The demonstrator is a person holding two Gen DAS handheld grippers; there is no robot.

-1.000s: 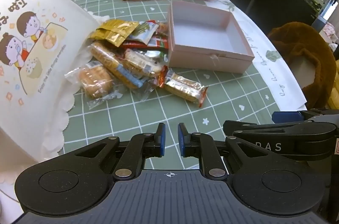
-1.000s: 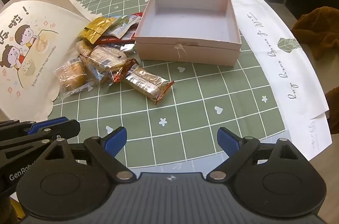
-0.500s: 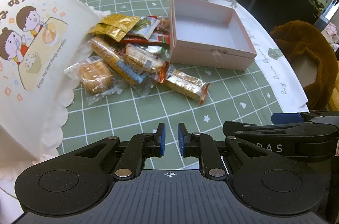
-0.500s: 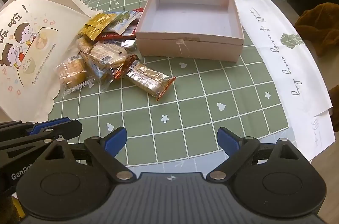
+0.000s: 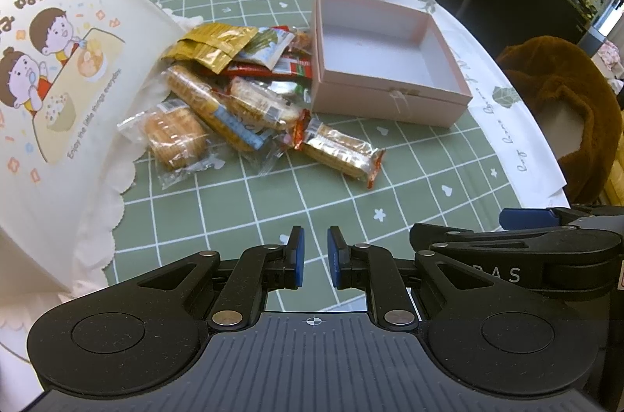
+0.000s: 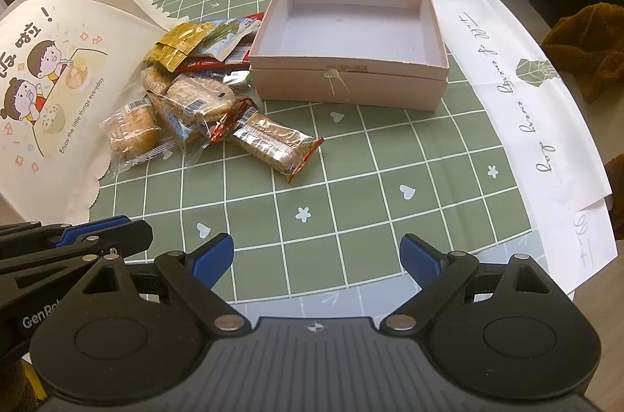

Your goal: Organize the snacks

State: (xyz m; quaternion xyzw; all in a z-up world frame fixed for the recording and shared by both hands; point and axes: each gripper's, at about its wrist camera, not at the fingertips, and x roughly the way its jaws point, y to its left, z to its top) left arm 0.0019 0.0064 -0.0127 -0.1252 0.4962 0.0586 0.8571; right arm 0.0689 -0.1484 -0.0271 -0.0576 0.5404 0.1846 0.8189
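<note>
So, L to R across the table (image 6: pixel 351 178): printed paper bag (image 6: pixel 46 80) at the left edge, then the snack pile (image 6: pixel 187 92) w/ its right side touching the pink box (image 6: pixel 347 84), which sits empty toward the far-right part. Nearest the grippers is the red-ended cracker pack (image 6: pixel 273 142), lying apart at the pile's front, long axis slanting from far-left to near-right. Left gripper (image 5: pixel 314 256): fingers nearly together, nothing between. Right gripper (image 6: pixel 316 256): fingers wide apart, empty, near edge of table. Pack lies ahead & a bit left of the right gripper; prob. the right hand's pick since it's already spread, and box is straight ahead of it.
</note>
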